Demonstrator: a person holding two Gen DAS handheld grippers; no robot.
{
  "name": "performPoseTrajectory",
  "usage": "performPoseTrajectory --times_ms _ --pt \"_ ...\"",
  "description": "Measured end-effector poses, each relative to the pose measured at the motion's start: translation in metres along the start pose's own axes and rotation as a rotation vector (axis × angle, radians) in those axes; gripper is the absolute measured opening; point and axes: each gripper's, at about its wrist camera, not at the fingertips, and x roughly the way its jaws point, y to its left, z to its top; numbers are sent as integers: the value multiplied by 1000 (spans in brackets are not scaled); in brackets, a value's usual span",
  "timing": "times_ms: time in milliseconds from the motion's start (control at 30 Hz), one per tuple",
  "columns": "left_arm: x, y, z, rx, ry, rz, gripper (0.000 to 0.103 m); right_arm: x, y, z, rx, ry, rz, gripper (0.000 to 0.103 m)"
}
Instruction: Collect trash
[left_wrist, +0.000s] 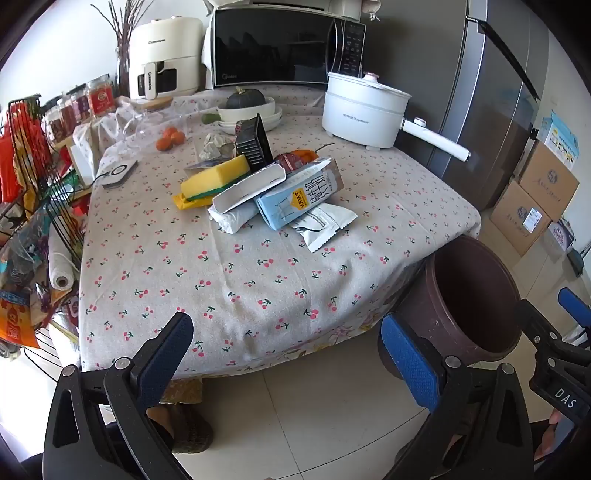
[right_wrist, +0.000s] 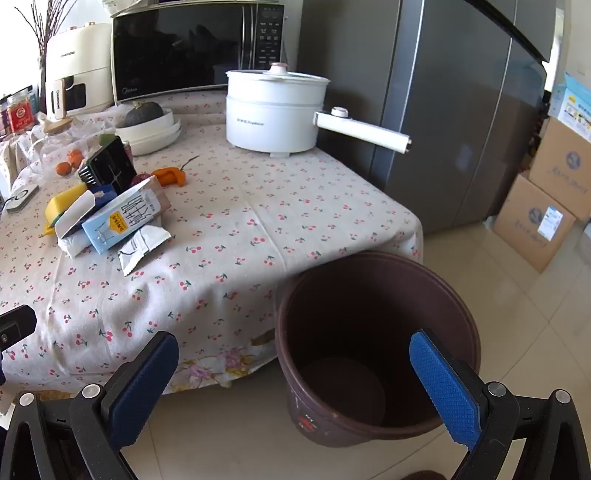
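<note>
A pile of trash lies mid-table: a light blue milk carton (left_wrist: 301, 195) (right_wrist: 123, 218), a white flat box (left_wrist: 251, 188), a silver-white foil wrapper (left_wrist: 325, 225) (right_wrist: 142, 245), a rolled white bag (left_wrist: 232, 218), a crumpled paper ball (left_wrist: 214, 144) and a black plastic tray (left_wrist: 255, 142) (right_wrist: 107, 170). A brown bin (left_wrist: 469, 299) (right_wrist: 373, 343) stands on the floor at the table's near right corner, with nothing in it. My left gripper (left_wrist: 291, 354) is open and empty before the table's front edge. My right gripper (right_wrist: 295, 380) is open and empty above the bin.
A cherry-print cloth covers the table (left_wrist: 229, 280). On it are a yellow sponge (left_wrist: 216, 177), oranges (left_wrist: 170, 140), stacked white bowls with a squash (left_wrist: 249, 110), a white electric pot (left_wrist: 364, 110) (right_wrist: 277, 110), a microwave (left_wrist: 284, 48) and an air fryer (left_wrist: 166, 59). A wire rack (left_wrist: 33, 206) stands left, a fridge (left_wrist: 491, 103) and cardboard boxes (left_wrist: 535, 199) right.
</note>
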Motion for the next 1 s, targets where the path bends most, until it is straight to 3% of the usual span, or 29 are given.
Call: performPoseTrajectory --times_ms 1000 --pt "-1 0 2 7 -6 3 103 -1 -2 1 2 -12 -11 103"
